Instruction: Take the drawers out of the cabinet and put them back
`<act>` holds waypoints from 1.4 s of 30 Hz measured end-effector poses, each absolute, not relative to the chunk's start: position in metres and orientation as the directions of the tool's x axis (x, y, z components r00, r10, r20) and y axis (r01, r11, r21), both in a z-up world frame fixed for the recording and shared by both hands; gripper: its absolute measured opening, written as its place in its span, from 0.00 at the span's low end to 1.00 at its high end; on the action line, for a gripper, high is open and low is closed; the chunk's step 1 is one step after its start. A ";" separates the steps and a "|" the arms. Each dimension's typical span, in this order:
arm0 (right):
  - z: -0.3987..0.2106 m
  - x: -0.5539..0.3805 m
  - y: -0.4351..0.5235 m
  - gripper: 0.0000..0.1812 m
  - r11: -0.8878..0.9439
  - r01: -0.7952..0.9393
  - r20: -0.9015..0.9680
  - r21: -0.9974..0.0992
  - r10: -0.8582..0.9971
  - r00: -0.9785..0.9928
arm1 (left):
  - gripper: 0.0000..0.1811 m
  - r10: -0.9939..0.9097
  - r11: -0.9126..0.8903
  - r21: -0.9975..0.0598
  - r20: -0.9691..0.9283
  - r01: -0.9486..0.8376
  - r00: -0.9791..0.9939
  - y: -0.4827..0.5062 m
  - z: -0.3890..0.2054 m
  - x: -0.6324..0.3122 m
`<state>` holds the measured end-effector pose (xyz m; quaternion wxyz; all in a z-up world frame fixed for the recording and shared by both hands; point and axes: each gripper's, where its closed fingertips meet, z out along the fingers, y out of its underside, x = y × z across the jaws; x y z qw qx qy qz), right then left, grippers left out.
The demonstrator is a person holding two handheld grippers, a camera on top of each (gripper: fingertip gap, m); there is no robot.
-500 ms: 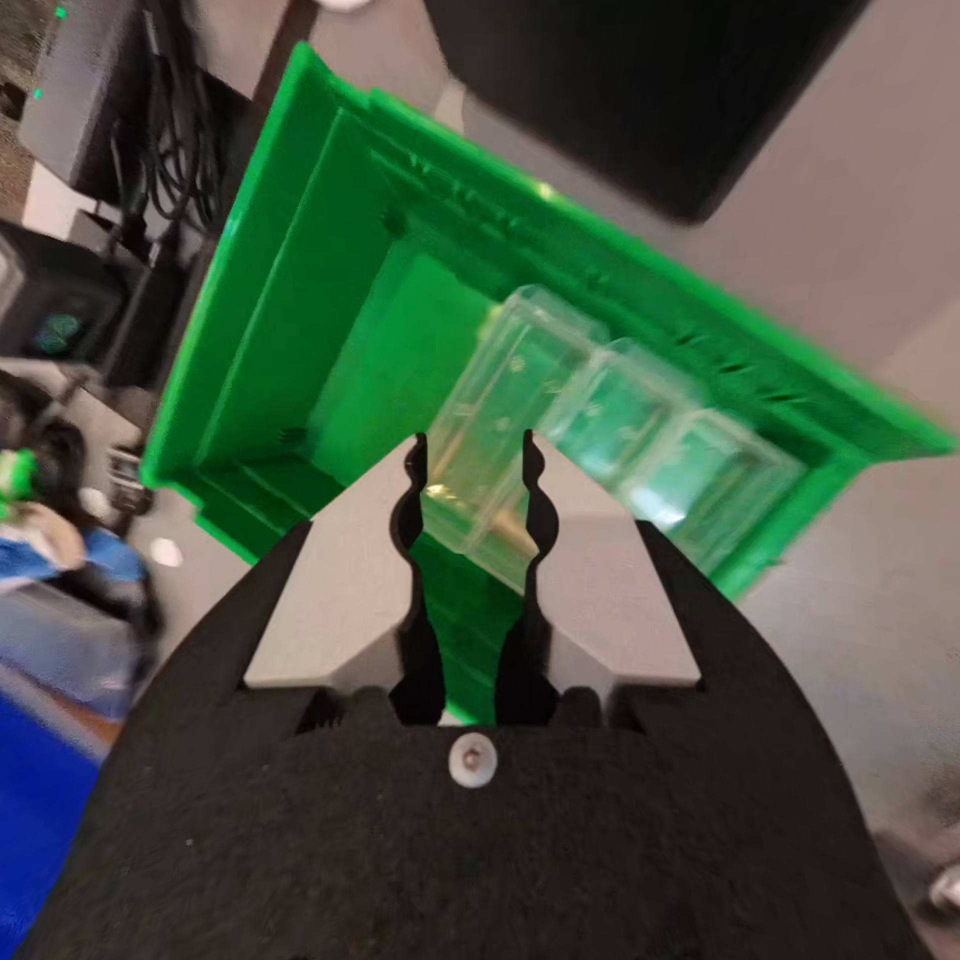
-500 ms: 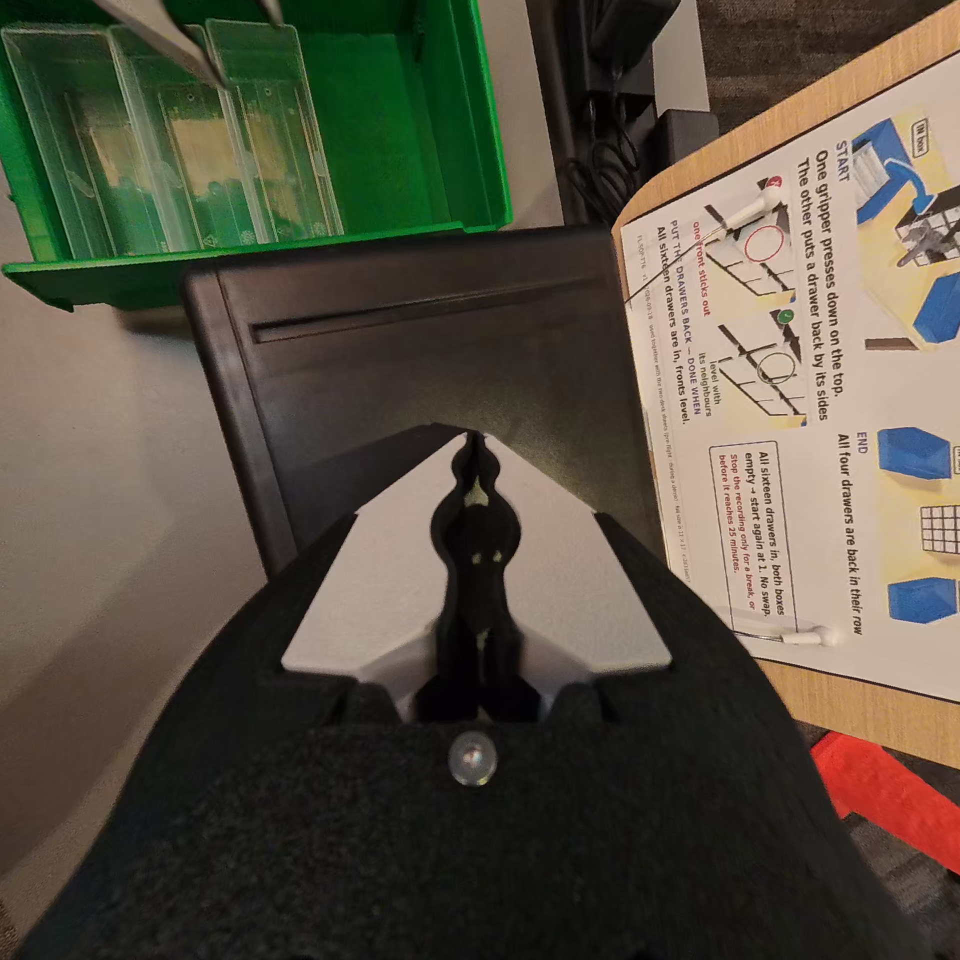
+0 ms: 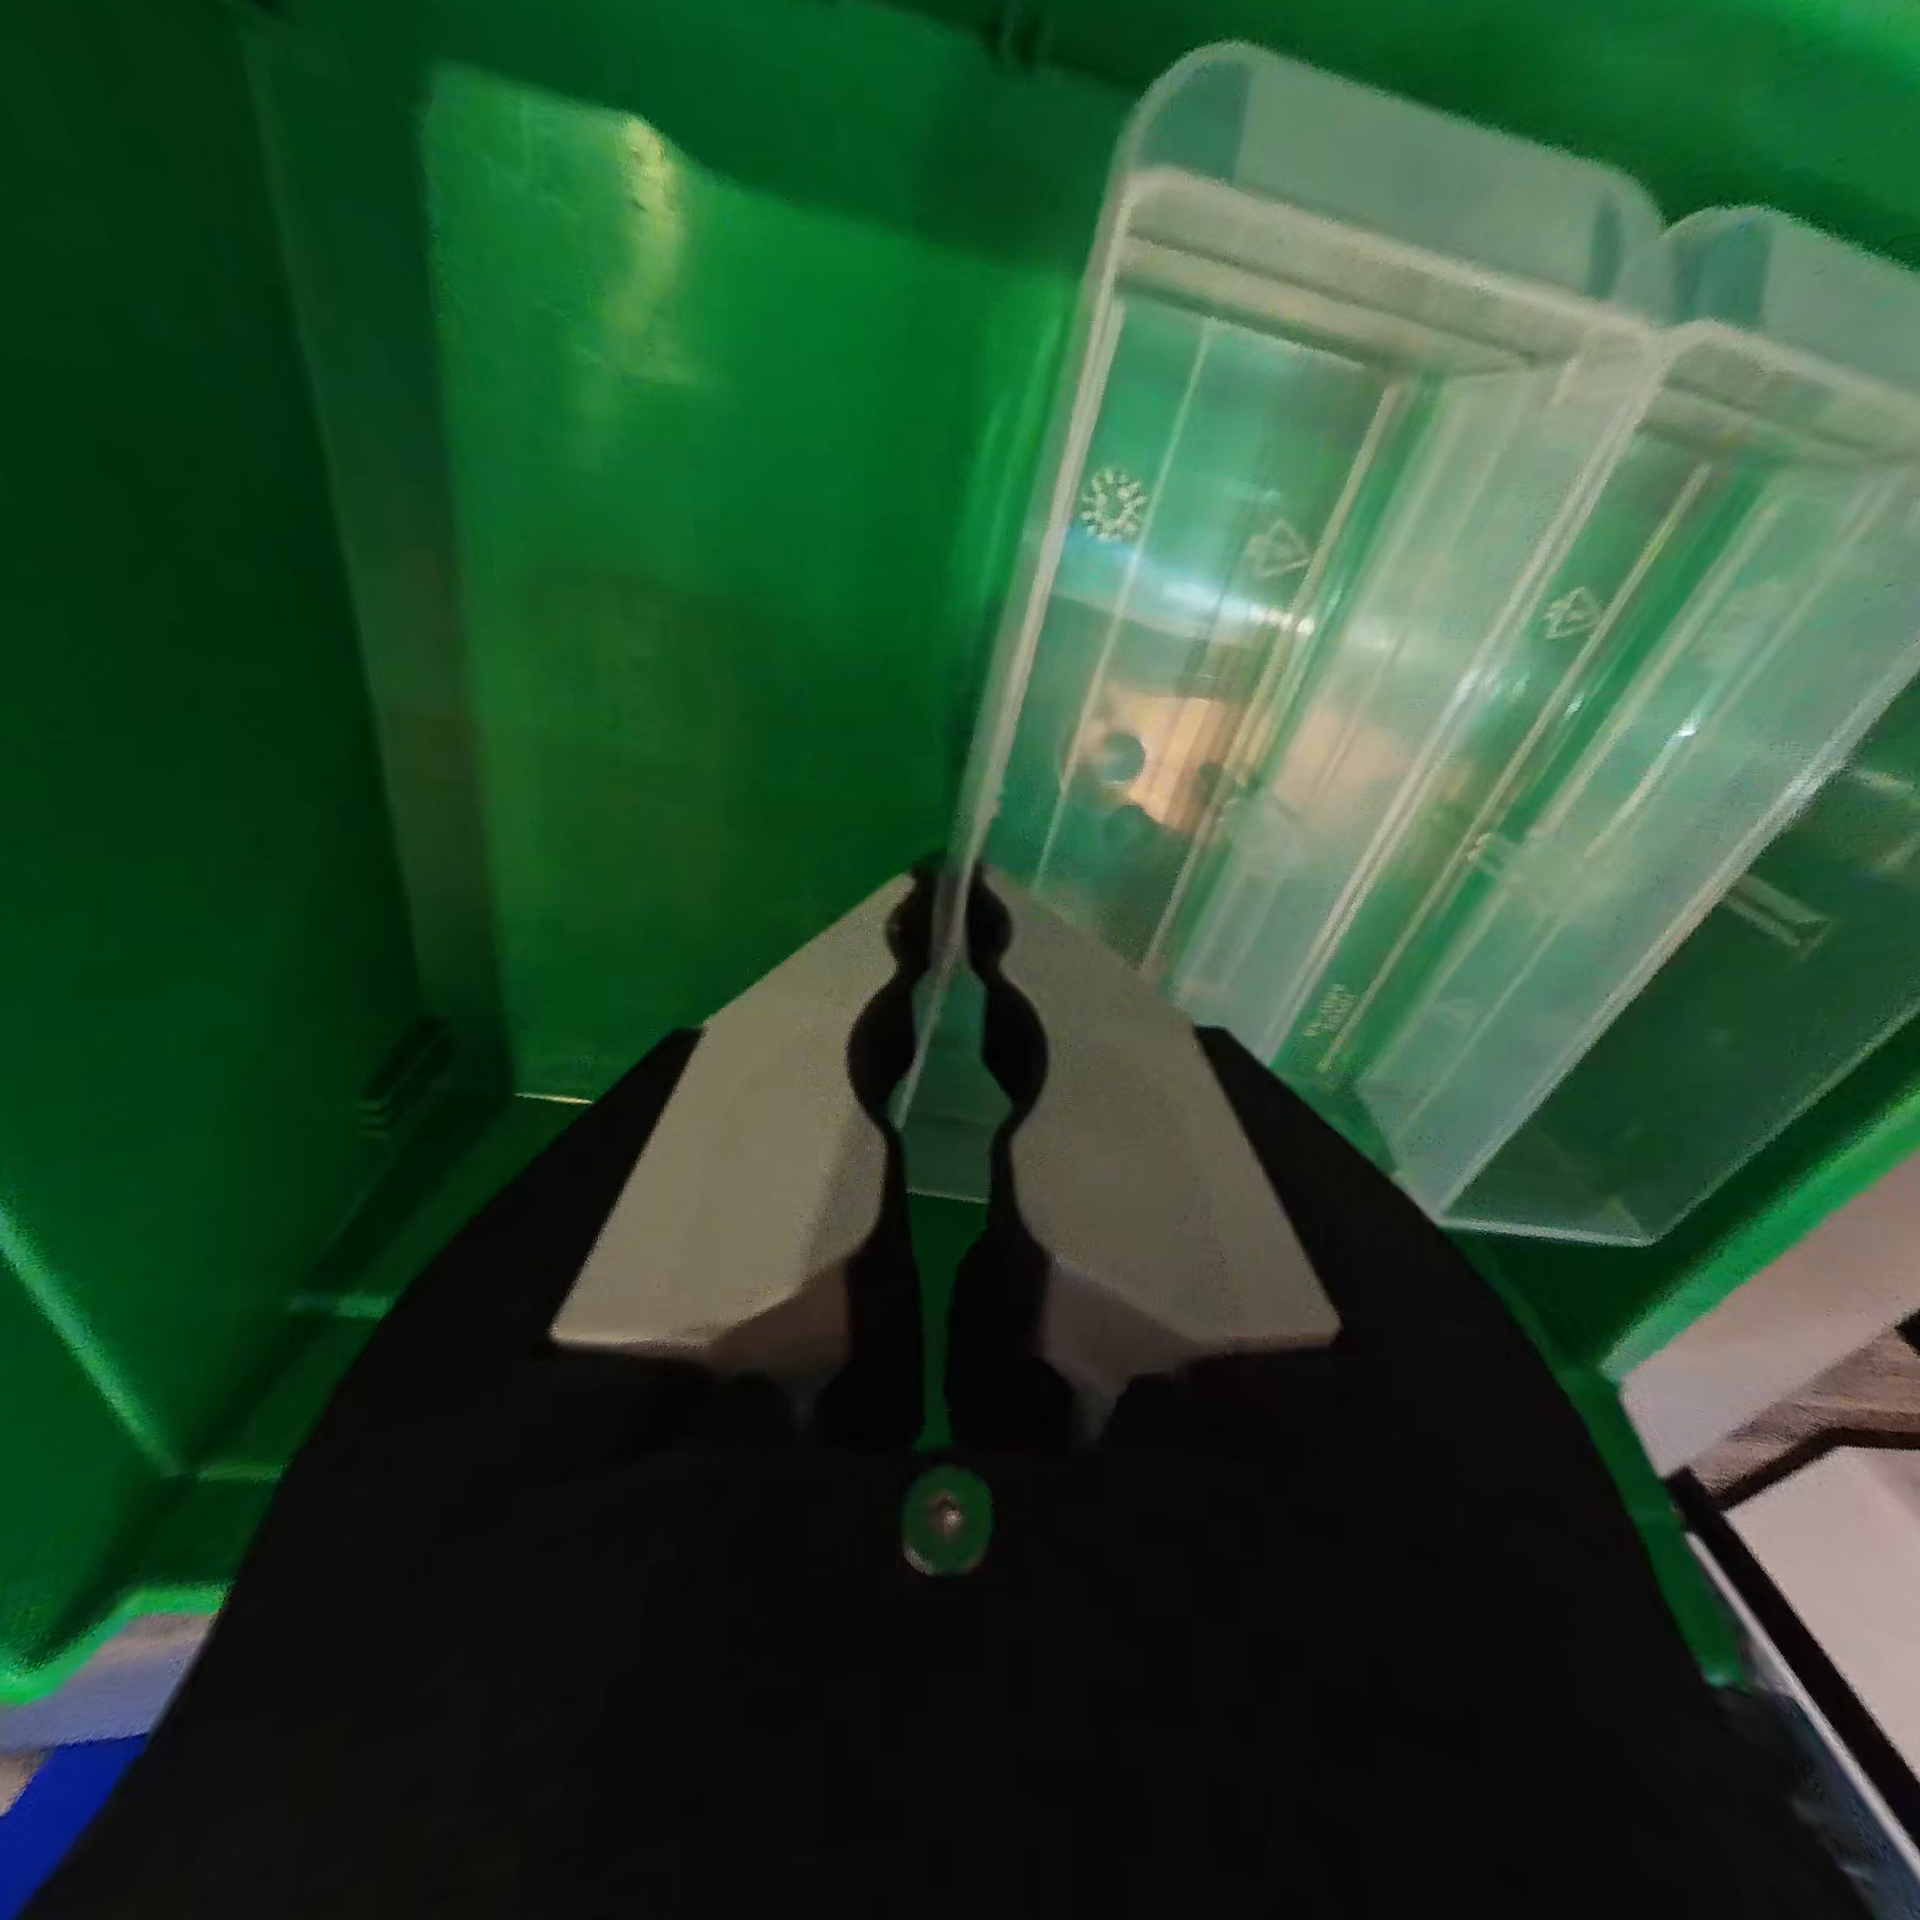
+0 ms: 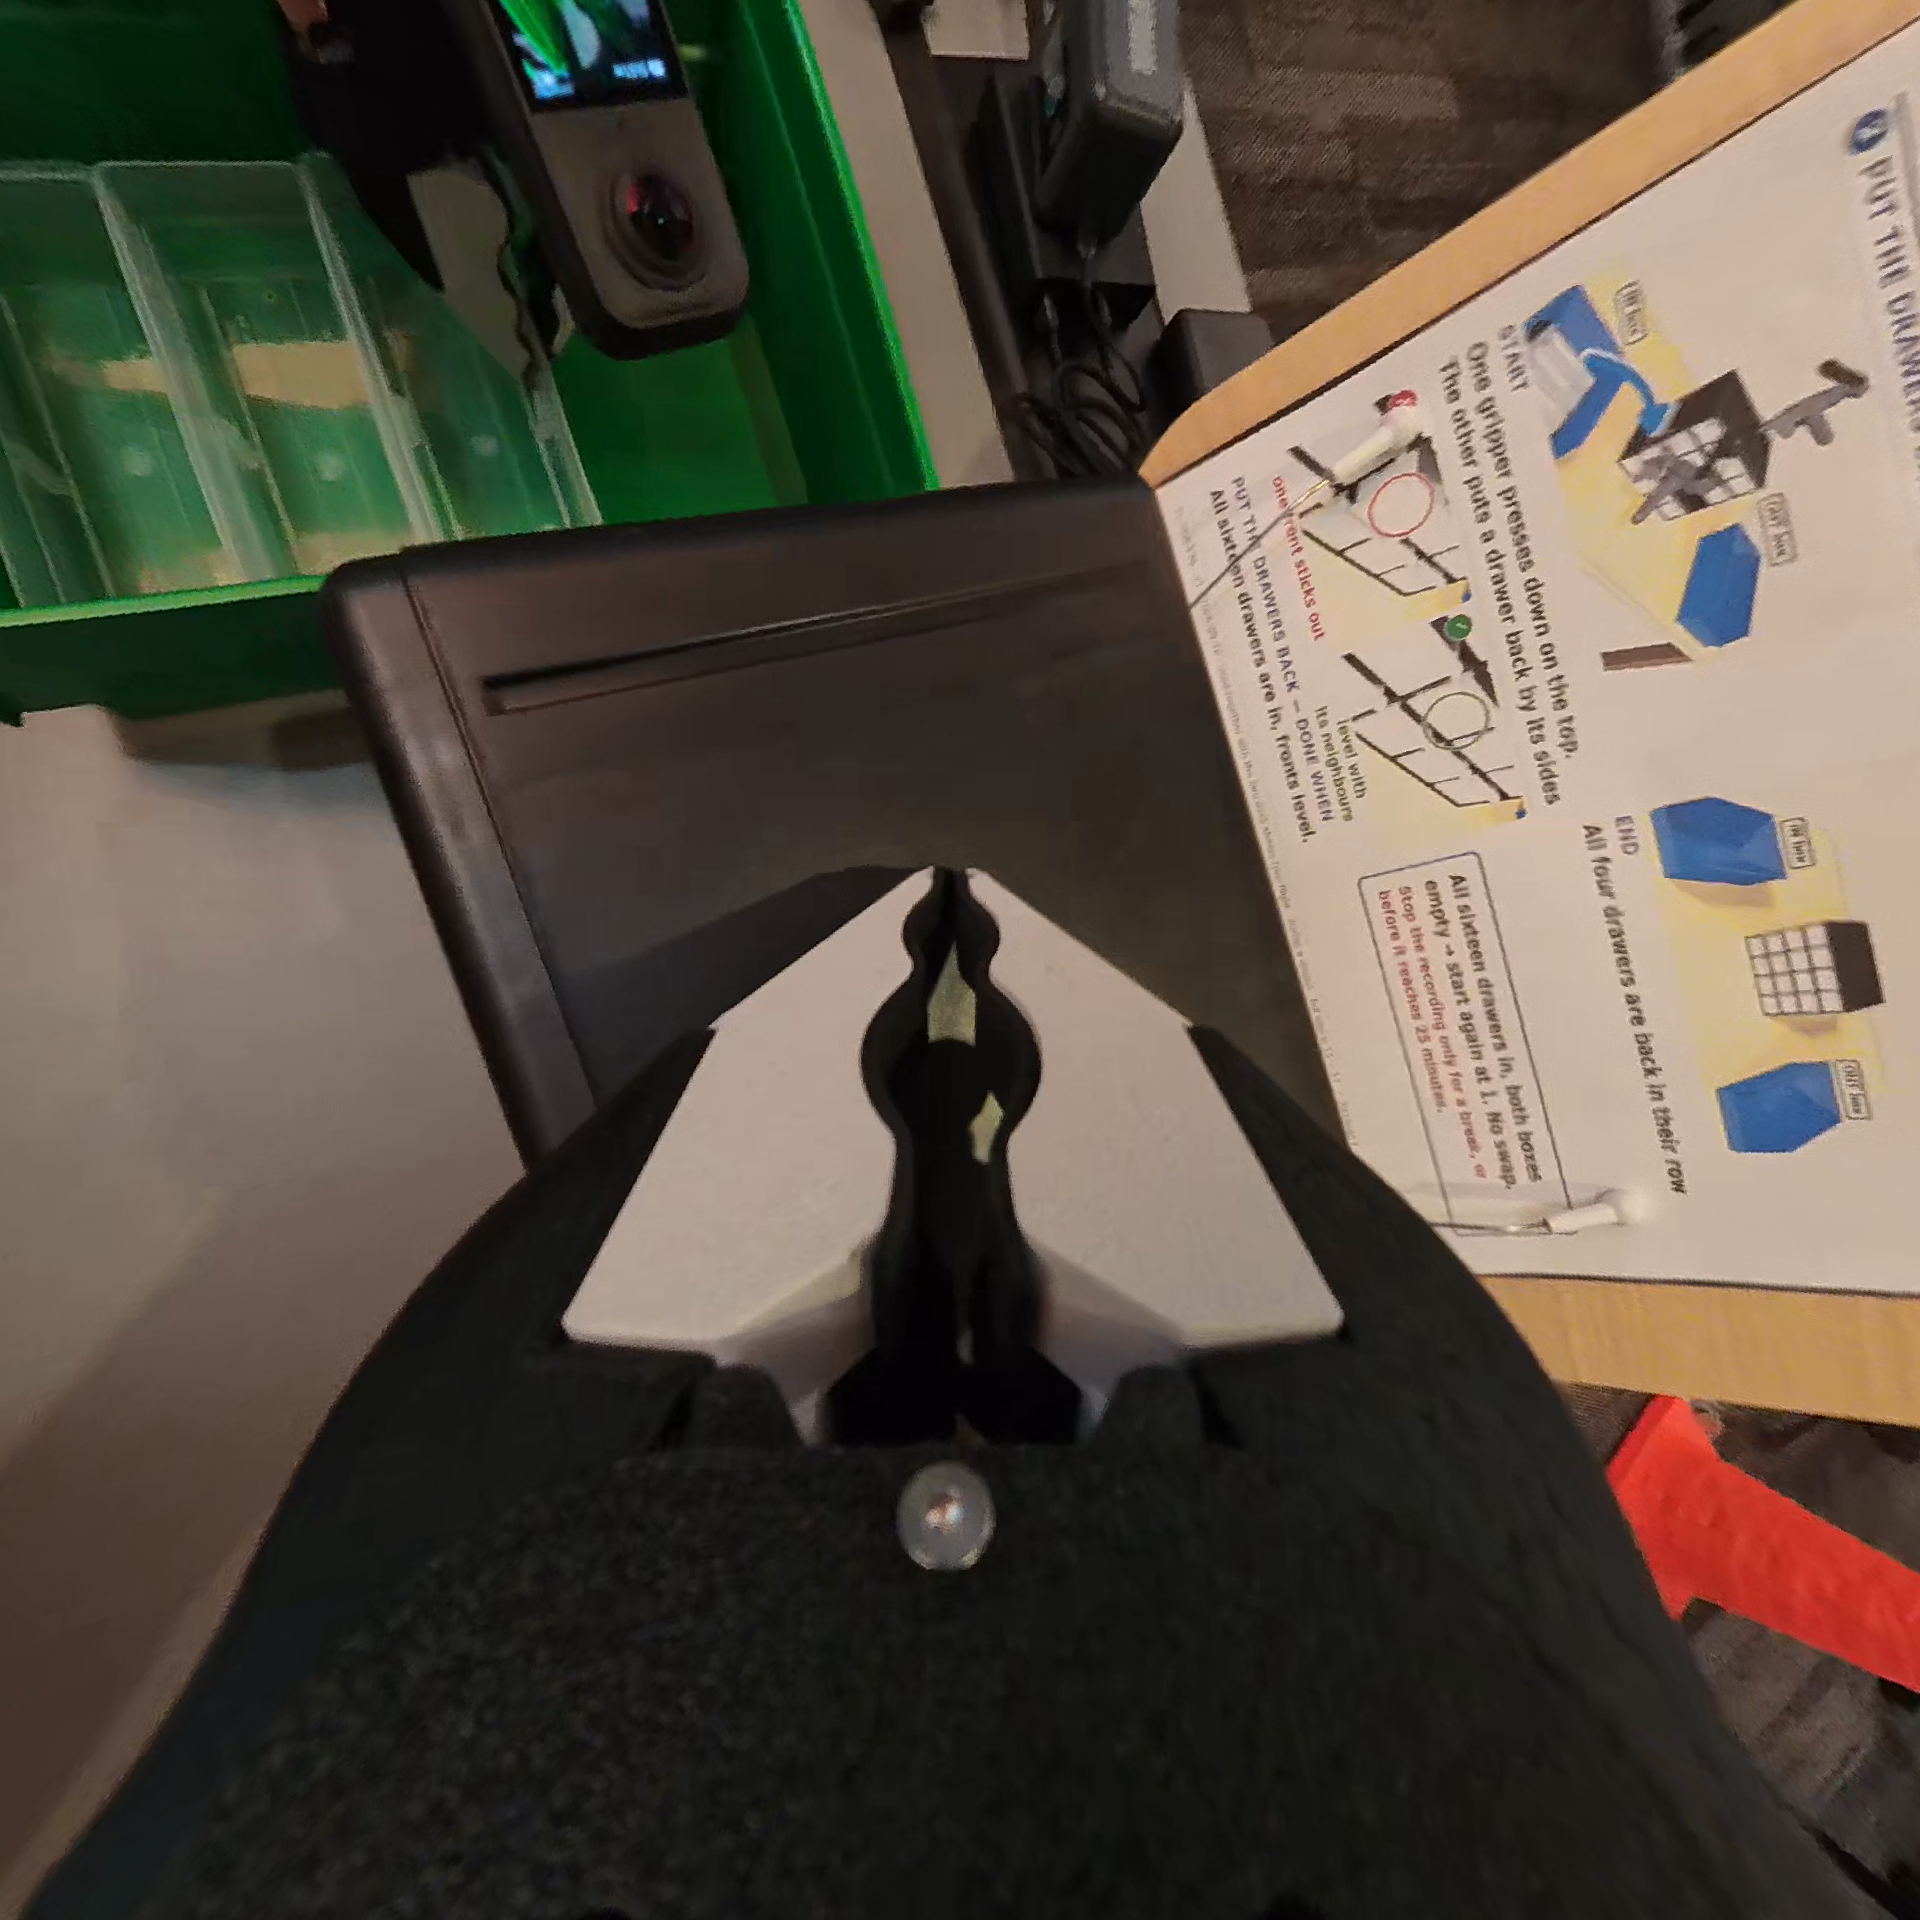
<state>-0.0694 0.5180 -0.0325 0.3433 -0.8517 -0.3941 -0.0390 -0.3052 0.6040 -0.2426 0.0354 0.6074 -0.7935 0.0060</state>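
Note:
My left gripper (image 3: 945, 904) is down inside the green bin (image 3: 675, 520), shut on the thin side wall of a clear plastic drawer (image 3: 1247, 623). A second clear drawer (image 3: 1621, 790) lies beside it on the right. In the right wrist view, my right gripper (image 4: 948, 883) is shut and empty, with its tips over the top of the black cabinet (image 4: 779, 727). That view also shows the bin (image 4: 831, 312) behind the cabinet, with clear drawers (image 4: 260, 395) in it and the left gripper's camera body (image 4: 634, 208) above them. The cabinet's front is hidden.
A printed instruction sheet (image 4: 1558, 727) on a wooden board (image 4: 1662, 1351) lies right of the cabinet. A red object (image 4: 1745, 1538) sits on the floor at the lower right. Black cables and boxes (image 4: 1091, 312) lie behind the cabinet. The table top (image 4: 208, 1039) is to the cabinet's left.
My left gripper has dropped from above the bin down into it and closed on the nearest clear drawer's wall. My right gripper stays shut over the cabinet top, shifted slightly.

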 end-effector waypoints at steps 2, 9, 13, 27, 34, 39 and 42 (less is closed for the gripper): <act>-0.030 -0.070 0.510 0.00 -0.437 0.670 0.354 -0.600 0.606 0.713 | 0.00 -0.956 0.288 0.024 0.066 -0.957 -0.286 0.607 -0.239 -0.304; 0.016 -0.077 0.384 0.00 -0.138 0.508 0.447 -0.850 0.322 0.835 | 0.00 -0.927 0.375 -0.010 -0.020 -0.927 -0.374 0.625 -0.178 -0.308; -0.049 -0.103 0.281 0.04 -0.233 0.276 0.181 -0.932 0.360 0.915 | 0.00 -0.891 0.453 -0.079 -0.078 -0.888 -0.448 0.605 -0.115 -0.301; -0.143 -0.142 0.180 0.34 -0.379 -0.085 -0.145 -0.922 0.133 0.980 | 0.00 -0.222 0.973 0.045 -0.066 -0.225 -0.973 0.328 -0.135 -0.171; -0.184 -0.138 0.180 0.37 -0.435 0.011 0.034 -0.900 -0.046 0.998 | 0.00 0.027 0.998 0.050 0.100 0.032 -0.995 0.282 -0.209 -0.131; -0.206 -0.139 0.180 0.46 -0.458 -0.026 0.030 -0.889 -0.114 0.993 | 0.00 0.150 0.985 0.072 0.109 0.159 -0.983 0.274 -0.228 -0.111; -0.213 -0.135 0.183 0.48 -0.456 -0.075 0.000 -0.887 -0.164 0.986 | 0.00 0.224 0.967 0.104 0.098 0.233 -0.970 0.276 -0.239 -0.101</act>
